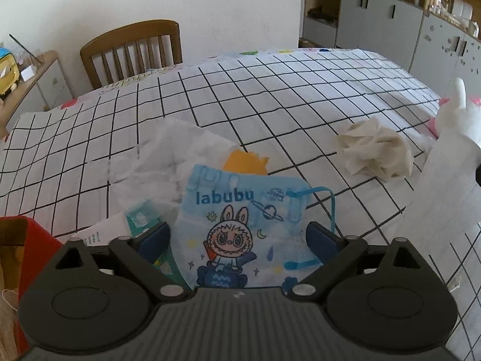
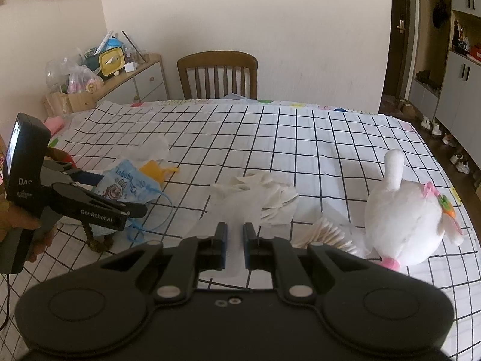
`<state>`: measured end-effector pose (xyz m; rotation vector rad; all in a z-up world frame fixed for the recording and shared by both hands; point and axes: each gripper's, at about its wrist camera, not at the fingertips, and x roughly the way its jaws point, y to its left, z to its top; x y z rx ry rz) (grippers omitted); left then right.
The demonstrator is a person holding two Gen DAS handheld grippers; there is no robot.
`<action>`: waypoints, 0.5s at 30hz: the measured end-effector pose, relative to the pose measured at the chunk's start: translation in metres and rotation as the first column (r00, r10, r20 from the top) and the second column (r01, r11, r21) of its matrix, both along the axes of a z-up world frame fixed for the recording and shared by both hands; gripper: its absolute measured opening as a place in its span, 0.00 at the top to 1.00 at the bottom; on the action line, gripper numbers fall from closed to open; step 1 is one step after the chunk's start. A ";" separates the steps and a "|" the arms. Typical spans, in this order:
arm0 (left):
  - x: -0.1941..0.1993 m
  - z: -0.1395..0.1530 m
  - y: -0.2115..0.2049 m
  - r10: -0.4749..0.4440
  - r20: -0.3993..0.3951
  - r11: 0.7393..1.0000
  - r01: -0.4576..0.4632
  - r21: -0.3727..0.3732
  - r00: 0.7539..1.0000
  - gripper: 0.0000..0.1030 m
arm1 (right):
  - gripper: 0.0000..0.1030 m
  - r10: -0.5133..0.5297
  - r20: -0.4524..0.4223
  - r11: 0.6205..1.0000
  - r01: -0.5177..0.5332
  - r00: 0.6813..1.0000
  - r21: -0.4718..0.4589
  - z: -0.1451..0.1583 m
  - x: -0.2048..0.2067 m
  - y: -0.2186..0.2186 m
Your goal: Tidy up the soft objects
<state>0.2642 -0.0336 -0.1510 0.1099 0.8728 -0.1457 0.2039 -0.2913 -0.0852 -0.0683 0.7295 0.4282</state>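
Observation:
A blue drawstring pouch (image 1: 240, 219) printed "labubu" lies on the checked tablecloth (image 1: 270, 90) between the wide-apart fingers of my left gripper (image 1: 237, 231); a small gap shows at the left pad, so the jaws are open around it. From the right wrist view, the left gripper (image 2: 123, 194) straddles the pouch (image 2: 129, 185), with a hand holding its grip. My right gripper (image 2: 234, 228) is shut on a thin white translucent sheet (image 2: 234, 207), which also hangs at the right edge of the left wrist view as the sheet (image 1: 445, 198).
A crumpled white cloth (image 2: 276, 195) and a fan of cotton pads (image 2: 330, 234) lie mid-table beside a white plush toy (image 2: 409, 219). An orange piece (image 1: 245, 164) and white plastic bag (image 1: 168, 150) sit behind the pouch. A red box (image 1: 33, 240) stands left; a chair (image 2: 218, 75) beyond.

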 end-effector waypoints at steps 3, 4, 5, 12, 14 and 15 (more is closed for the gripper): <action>0.002 -0.003 0.003 0.007 -0.025 1.000 -0.007 -0.018 1.000 0.39 | 0.90 0.003 0.001 1.000 -0.003 1.000 -0.002 0.000 0.000 0.001; 0.002 -0.004 0.005 0.010 -0.031 0.999 -0.011 -0.030 0.999 0.45 | 0.90 0.003 0.001 1.000 -0.003 1.000 -0.003 0.000 0.000 0.001; 0.001 -0.004 0.007 0.013 -0.032 0.999 -0.014 -0.038 0.999 0.49 | 0.90 0.003 0.001 1.000 -0.003 1.000 -0.003 0.000 -0.001 0.001; -0.007 0.001 0.011 0.018 0.003 0.999 -0.018 -0.044 1.000 0.72 | 0.90 0.000 -0.001 1.000 0.000 1.000 -0.008 -0.001 -0.002 0.002; -0.013 0.005 0.012 0.017 0.022 0.999 -0.016 -0.041 1.000 0.74 | 0.90 -0.001 0.001 1.000 0.001 1.000 -0.008 -0.001 -0.004 0.002; -0.015 0.007 0.011 0.015 0.028 0.999 -0.014 -0.038 0.999 0.74 | 0.90 -0.001 0.003 1.000 0.001 1.000 -0.009 0.000 -0.004 0.002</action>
